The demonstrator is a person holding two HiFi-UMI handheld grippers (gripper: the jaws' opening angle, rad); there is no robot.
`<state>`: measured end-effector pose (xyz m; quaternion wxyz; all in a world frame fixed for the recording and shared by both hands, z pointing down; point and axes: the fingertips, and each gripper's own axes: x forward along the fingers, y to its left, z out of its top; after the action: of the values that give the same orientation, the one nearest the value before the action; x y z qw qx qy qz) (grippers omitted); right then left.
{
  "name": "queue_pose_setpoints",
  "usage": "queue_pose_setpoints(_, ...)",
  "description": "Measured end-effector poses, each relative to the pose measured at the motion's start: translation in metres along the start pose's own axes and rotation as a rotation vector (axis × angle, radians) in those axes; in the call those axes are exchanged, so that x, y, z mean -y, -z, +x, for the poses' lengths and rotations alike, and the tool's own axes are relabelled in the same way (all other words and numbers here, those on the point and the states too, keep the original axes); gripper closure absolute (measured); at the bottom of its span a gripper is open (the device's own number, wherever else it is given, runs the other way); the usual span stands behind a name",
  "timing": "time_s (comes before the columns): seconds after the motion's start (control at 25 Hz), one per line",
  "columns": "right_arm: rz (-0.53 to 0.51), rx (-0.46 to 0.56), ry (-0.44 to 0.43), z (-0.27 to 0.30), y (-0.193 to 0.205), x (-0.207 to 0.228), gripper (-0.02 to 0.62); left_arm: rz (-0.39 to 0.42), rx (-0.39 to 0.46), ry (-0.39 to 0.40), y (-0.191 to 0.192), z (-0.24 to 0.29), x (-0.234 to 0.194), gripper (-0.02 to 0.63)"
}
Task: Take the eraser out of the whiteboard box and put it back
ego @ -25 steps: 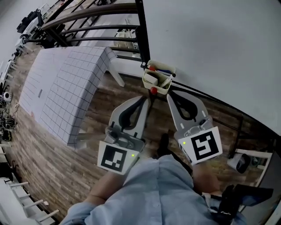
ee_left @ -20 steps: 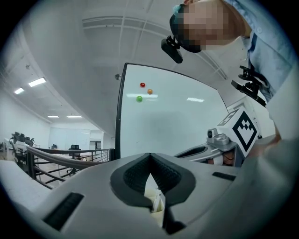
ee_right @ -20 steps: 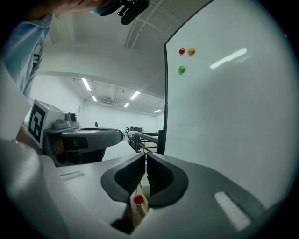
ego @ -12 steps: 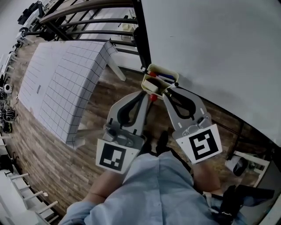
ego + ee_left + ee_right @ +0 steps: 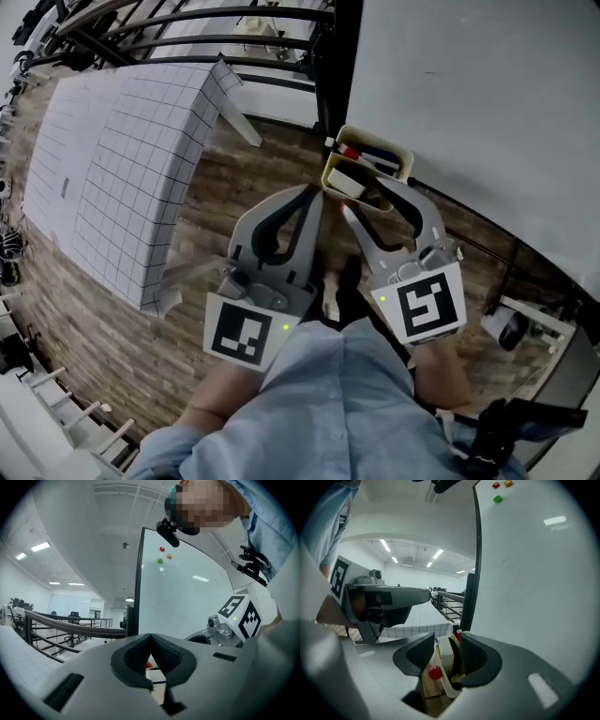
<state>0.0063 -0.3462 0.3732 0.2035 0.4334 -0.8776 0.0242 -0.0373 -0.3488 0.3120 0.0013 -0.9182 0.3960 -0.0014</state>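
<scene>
Two steps look still undone (lifting out, then returning), since the eraser (image 5: pixel 445 656) stands in the whiteboard box (image 5: pixel 449 689) at the whiteboard's (image 5: pixel 534 573) lower corner, untouched between the opening jaws of the right gripper (image 5: pixel 446 641), while the left gripper (image 5: pixel 151 641) hangs pinched together, empty.

Left gripper (image 5: pixel 150 637): smooth grey matt plastic shell. Its pads (image 5: pixel 166 654) are black ribbed rubber.
Box (image 5: pixel 330 174): cream plastic, smooth, slight sheen.
Eraser (image 5: pixel 443 654): off-white smooth body, dark matt face.
Whiteboard (image 5: pixel 534 573): glossy white, mirrors the ceiling lights.
Post (image 5: pixel 339 56): black metal, satin.
Floor (image 5: pixel 122 347): wood-look planks, grain visible, matt.
Grid sheet (image 5: pixel 122 169): white, matt, thin dark lines.
Magnet (image 5: pixel 435 672): red, glossy.
Shirt (image 5: pixel 328 403): light-blue cloth.
</scene>
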Motion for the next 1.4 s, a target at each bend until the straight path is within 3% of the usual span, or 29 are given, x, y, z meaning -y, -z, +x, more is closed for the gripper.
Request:
queue_pose_setpoints(0.4,-0.029,-0.169,0.015,0.034,0.033,-0.006,0.407,-0.045,-0.038,0.051,0.028,0.017,-0.031,0.607)
queue_pose_setpoints(0.64,-0.113,-0.245,0.099,0.043,0.045,-0.004,0.414,-0.067,-0.042,0.080,0.038,0.026,-0.032,0.607)
queue_pose_setpoints(1.08,-0.079,-0.252,0.055,0.044,0.044,-0.006,0.456,-0.065,-0.043,0.086,0.035,0.023,-0.035,0.607)
queue_pose_setpoints(1.4,-0.012,-0.126,0.067,0.022,0.010,0.002,0.468,-0.033,-0.021,0.073,0.014,0.012,-0.027,0.607)
